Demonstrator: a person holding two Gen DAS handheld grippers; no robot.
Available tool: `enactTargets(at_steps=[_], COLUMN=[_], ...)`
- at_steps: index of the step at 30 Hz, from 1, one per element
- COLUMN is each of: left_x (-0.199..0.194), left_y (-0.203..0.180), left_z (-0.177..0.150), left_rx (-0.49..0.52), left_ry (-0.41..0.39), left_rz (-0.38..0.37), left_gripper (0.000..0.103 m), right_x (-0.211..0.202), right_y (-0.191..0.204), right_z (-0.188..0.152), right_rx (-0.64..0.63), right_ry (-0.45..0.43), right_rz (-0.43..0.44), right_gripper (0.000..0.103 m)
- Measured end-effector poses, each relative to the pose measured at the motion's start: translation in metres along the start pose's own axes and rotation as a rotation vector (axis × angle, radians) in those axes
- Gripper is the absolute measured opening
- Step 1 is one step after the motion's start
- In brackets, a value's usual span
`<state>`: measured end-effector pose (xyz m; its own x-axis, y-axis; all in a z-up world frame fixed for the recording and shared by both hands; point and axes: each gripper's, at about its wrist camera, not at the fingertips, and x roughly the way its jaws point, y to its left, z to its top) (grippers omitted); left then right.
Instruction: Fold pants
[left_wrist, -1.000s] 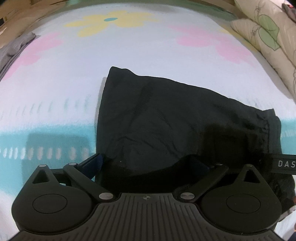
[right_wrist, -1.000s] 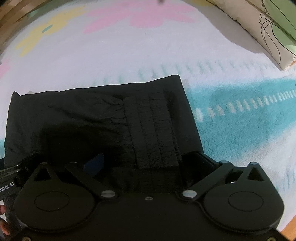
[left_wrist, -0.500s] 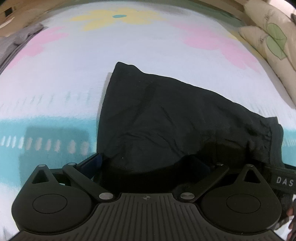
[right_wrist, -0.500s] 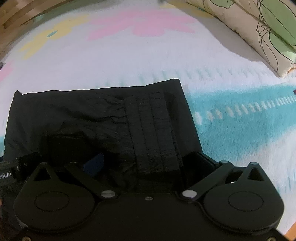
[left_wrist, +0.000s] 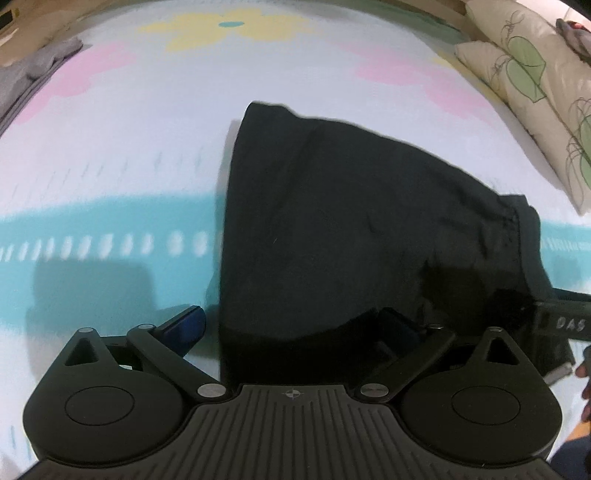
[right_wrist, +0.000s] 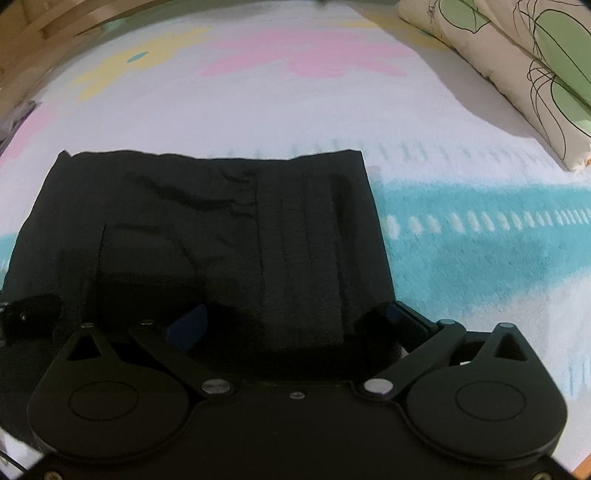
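The black pants (left_wrist: 351, 229) lie folded into a flat block on the flowered blanket (left_wrist: 110, 147). In the right wrist view the pants (right_wrist: 207, 229) show their ribbed waistband towards the right. My left gripper (left_wrist: 291, 325) is open over the near left corner of the pants; its left finger (left_wrist: 184, 325) is over bare blanket, its right finger over cloth. My right gripper (right_wrist: 290, 321) is open over the near right corner, its right finger (right_wrist: 391, 317) at the cloth's edge. Neither pinches fabric. Each gripper shows at the edge of the other's view.
Cream pillows with green leaves (left_wrist: 535, 74) lie along the far right of the bed and also show as pillows (right_wrist: 517, 66) in the right wrist view. A grey garment (left_wrist: 29, 74) sits at the far left. A wooden frame (right_wrist: 37, 37) borders the bed.
My left gripper has shifted left, so its left finger is off the pants and over the blanket. The right gripper has barely moved. The pants lie as before.
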<state>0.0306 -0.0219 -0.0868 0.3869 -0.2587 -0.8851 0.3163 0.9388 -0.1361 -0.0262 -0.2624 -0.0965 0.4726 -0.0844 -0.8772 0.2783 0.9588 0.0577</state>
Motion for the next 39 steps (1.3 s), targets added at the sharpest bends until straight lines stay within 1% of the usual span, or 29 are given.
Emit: enactTargets(at_steps=[4,6,8,11,13,15,16,17,18,19,21,22,24,25,27,29,31,34,35,36,37,39], left_x=[-0.004,-0.003,-0.002,-0.001,0.000,-0.005,-0.008,-0.011,-0.013,-0.013,-0.011,-0.008,-0.006,-0.006,-0.008,-0.009,-0.009,-0.013,-0.015,-0.015,-0.014,-0.014], left_y=[0.007,0.010,0.010,0.010,0.009,0.005,0.004,0.004,0.003,0.004,0.007,0.010,0.018,0.021,0.024,0.024,0.022,0.017,0.016,0.016,0.014,0.013], left_z=[-0.005,-0.006,-0.005,-0.003,-0.002,-0.001,0.001,0.003,0.004,0.004,0.005,0.005,0.004,0.004,0.003,0.002,0.002,0.002,0.002,0.003,0.004,0.004], left_rx=[0.004,0.015,0.017,0.016,0.025,0.040,0.049,0.053,0.053,0.054,0.048,0.036,-0.005,-0.022,-0.027,-0.019,-0.015,-0.008,-0.006,-0.005,-0.003,0.005], left_ry=[0.013,0.015,0.018,0.015,0.008,-0.008,-0.021,-0.033,-0.042,-0.047,-0.033,-0.018,0.000,0.001,0.000,-0.002,-0.005,-0.012,-0.016,-0.018,-0.019,-0.023], left_rz=[-0.032,-0.034,-0.037,-0.036,-0.025,-0.008,-0.007,-0.007,-0.006,-0.006,-0.013,-0.016,-0.043,-0.054,-0.061,-0.056,-0.048,-0.034,-0.030,-0.026,-0.021,-0.013], left_gripper=[0.100,0.100,0.100,0.100,0.100,0.092,0.090,0.090,0.090,0.090,0.090,0.090,0.090,0.090,0.090,0.090,0.090,0.090,0.090,0.090,0.090,0.090], right_x=[-0.008,-0.007,-0.012,-0.017,-0.018,-0.017,-0.016,-0.016,-0.019,-0.023,-0.031,-0.032,-0.032,-0.029,-0.023,-0.021,-0.027,-0.042,-0.047,-0.050,-0.053,-0.055], right_y=[-0.015,-0.026,-0.037,-0.059,-0.078,-0.099,-0.109,-0.118,-0.126,-0.130,-0.131,-0.128,-0.120,-0.117,-0.108,-0.097,-0.081,-0.055,-0.049,-0.044,-0.040,-0.038], right_z=[-0.003,-0.006,-0.009,-0.016,-0.022,-0.026,-0.025,-0.021,-0.018,-0.015,-0.007,-0.002,0.001,0.002,0.005,0.007,0.008,0.010,0.011,0.010,0.008,0.003], right_rx=[0.047,0.107,0.126,0.161,0.204,0.275,0.341,0.398,0.461,0.486,0.462,0.428,0.381,0.372,0.361,0.291,0.188,0.039,-0.005,-0.040,-0.084,-0.147], right_ry=[0.050,0.087,0.089,0.094,0.071,0.050,0.055,0.059,0.048,0.023,-0.025,-0.039,-0.036,-0.023,0.004,0.007,-0.047,-0.130,-0.150,-0.166,-0.190,-0.223], right_rz=[0.039,0.088,0.140,0.256,0.361,0.468,0.493,0.492,0.469,0.446,0.429,0.444,0.490,0.493,0.454,0.401,0.326,0.163,0.126,0.116,0.128,0.196], right_gripper=[0.103,0.103,0.103,0.103,0.103,0.102,0.102,0.101,0.102,0.102,0.102,0.102,0.102,0.102,0.102,0.101,0.101,0.102,0.103,0.103,0.103,0.100])
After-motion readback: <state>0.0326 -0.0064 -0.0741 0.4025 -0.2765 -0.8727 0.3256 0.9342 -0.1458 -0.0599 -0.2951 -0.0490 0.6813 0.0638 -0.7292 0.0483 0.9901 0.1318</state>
